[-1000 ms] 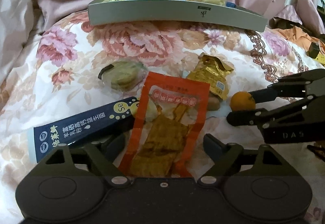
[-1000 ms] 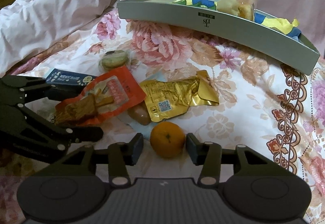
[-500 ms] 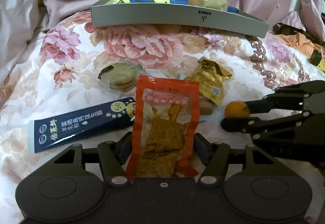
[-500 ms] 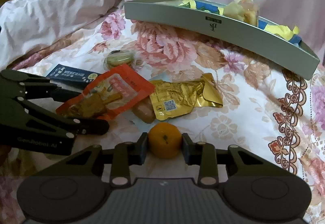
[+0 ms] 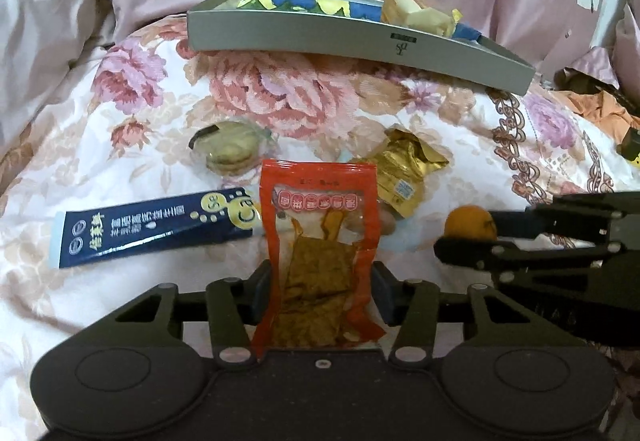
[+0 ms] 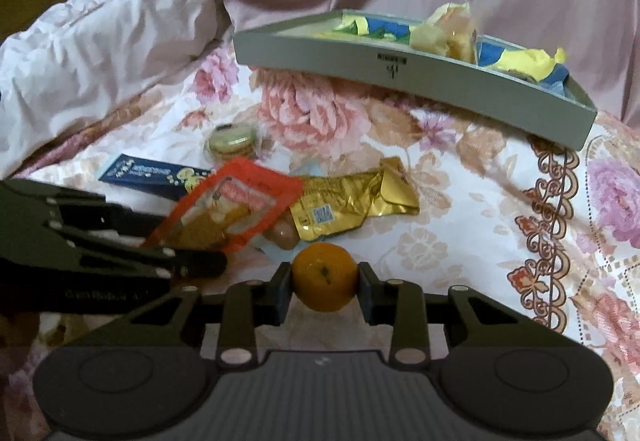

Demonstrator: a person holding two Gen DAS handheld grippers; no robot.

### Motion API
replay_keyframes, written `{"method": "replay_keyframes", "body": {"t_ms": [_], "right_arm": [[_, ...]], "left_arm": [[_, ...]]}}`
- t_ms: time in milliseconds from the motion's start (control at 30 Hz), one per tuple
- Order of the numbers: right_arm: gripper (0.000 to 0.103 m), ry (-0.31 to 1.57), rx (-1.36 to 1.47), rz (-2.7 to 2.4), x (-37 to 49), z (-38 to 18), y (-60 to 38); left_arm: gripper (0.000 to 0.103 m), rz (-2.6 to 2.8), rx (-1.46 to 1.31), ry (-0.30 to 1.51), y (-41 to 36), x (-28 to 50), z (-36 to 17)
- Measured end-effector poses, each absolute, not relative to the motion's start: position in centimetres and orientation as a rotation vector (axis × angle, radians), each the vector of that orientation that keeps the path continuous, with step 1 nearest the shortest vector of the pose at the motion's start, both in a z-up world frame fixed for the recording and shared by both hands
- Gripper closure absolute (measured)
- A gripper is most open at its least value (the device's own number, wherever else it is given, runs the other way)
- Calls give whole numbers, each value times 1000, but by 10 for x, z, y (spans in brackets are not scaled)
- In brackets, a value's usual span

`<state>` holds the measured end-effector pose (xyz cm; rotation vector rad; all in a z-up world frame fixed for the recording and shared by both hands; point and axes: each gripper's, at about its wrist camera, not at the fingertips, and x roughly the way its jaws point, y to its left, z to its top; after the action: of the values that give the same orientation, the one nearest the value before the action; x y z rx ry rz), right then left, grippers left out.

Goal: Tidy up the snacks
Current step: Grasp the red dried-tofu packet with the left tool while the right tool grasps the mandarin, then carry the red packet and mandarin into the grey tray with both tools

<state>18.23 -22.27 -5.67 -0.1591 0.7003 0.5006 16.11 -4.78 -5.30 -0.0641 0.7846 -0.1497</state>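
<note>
Two snacks in hand, most of the sorting still ahead. Left gripper (image 5: 322,291) clenched on the red pouch (image 5: 320,241), pouch upright between the fingers, its lower end gripped. Right gripper (image 6: 324,291) clenched on the orange (image 6: 324,277), fingers touching it on both sides, apparently just off the bed (image 6: 460,241).

Already in the grey tray (image 5: 360,37) at the far side: one wrapped pastry (image 5: 416,7), plus yellow and blue paper, perhaps lining, hard to tell.

Left on the bed, near the middle: blue sachet (image 5: 156,227) to the left, round cake in clear wrap (image 5: 232,153) beyond it, gold packet (image 5: 400,171) right of that, and a brownish sausage-like piece (image 6: 284,235) partly under the gold packet.

So, as a judgement: one item stowed, two lifted and due for the tray, four waiting. Roughly a third through once both loads land.
</note>
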Motion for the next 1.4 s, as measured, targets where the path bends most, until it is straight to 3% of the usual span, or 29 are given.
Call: {"method": "replay_keyframes", "body": {"t_ms": [667, 1400], "right_arm": [[66, 625, -163, 519, 173, -47, -221], [65, 233, -39, 439, 162, 13, -253]], "left_arm": [[55, -63, -138, 612, -41, 128, -42], [54, -6, -266, 374, -51, 177, 35]]}}
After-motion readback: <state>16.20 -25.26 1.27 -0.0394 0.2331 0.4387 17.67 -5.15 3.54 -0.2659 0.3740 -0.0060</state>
